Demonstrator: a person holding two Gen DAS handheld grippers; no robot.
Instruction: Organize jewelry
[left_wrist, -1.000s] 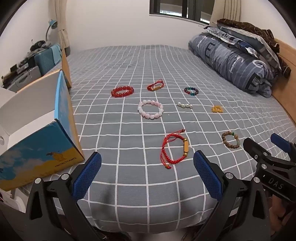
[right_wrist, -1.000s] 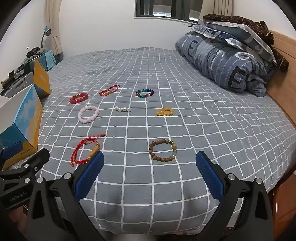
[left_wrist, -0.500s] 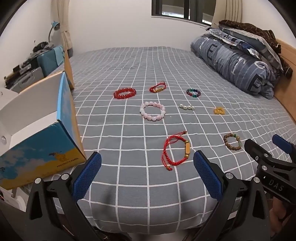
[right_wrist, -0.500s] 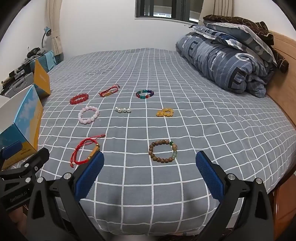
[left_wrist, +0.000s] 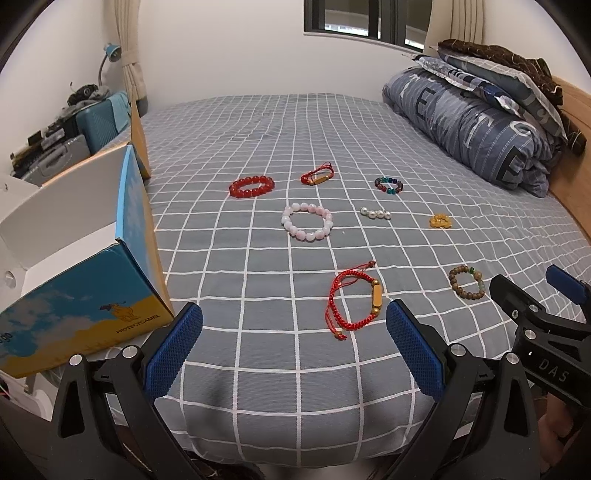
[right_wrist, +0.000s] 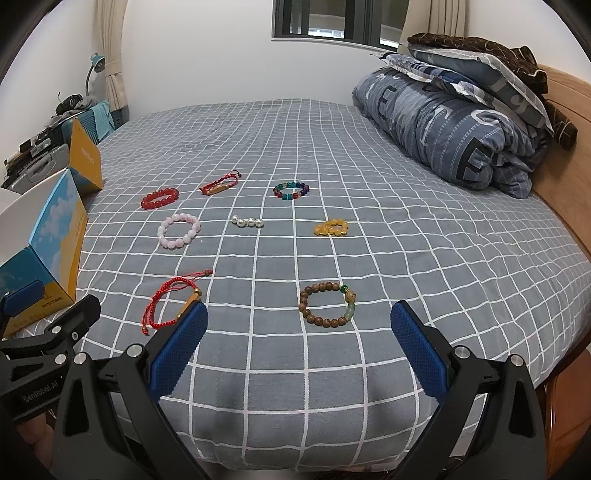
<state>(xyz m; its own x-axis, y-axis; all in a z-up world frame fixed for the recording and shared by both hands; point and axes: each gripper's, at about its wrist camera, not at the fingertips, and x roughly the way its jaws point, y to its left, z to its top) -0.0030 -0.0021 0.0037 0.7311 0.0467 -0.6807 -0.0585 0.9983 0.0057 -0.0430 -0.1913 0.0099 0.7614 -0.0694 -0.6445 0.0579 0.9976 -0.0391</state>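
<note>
Several bracelets lie on the grey checked bed (left_wrist: 258, 147). Nearest are a red cord bracelet (left_wrist: 354, 304) (right_wrist: 171, 304) and a brown wooden bead bracelet (left_wrist: 467, 282) (right_wrist: 328, 303). Farther off lie a pink bead bracelet (left_wrist: 307, 220), a red bead bracelet (left_wrist: 252, 186), a second red cord bracelet (left_wrist: 317, 176), a multicolour bead bracelet (left_wrist: 388, 184), a pearl piece (left_wrist: 375, 213) and a yellow bead piece (left_wrist: 440, 220). My left gripper (left_wrist: 295, 347) is open and empty at the bed's near edge. My right gripper (right_wrist: 299, 343) is open and empty, just short of the wooden bracelet.
An open blue and yellow cardboard box (left_wrist: 85, 258) (right_wrist: 44, 251) stands at the bed's left edge. A folded blue duvet with pillows (left_wrist: 487, 122) is piled at the far right by the wooden headboard (right_wrist: 565, 147). Suitcases and clutter (left_wrist: 62, 140) stand beyond the box.
Both grippers stay open. The left wrist view has shifted slightly, so the bracelets sit a little higher and farther; the right view is almost unchanged.
</note>
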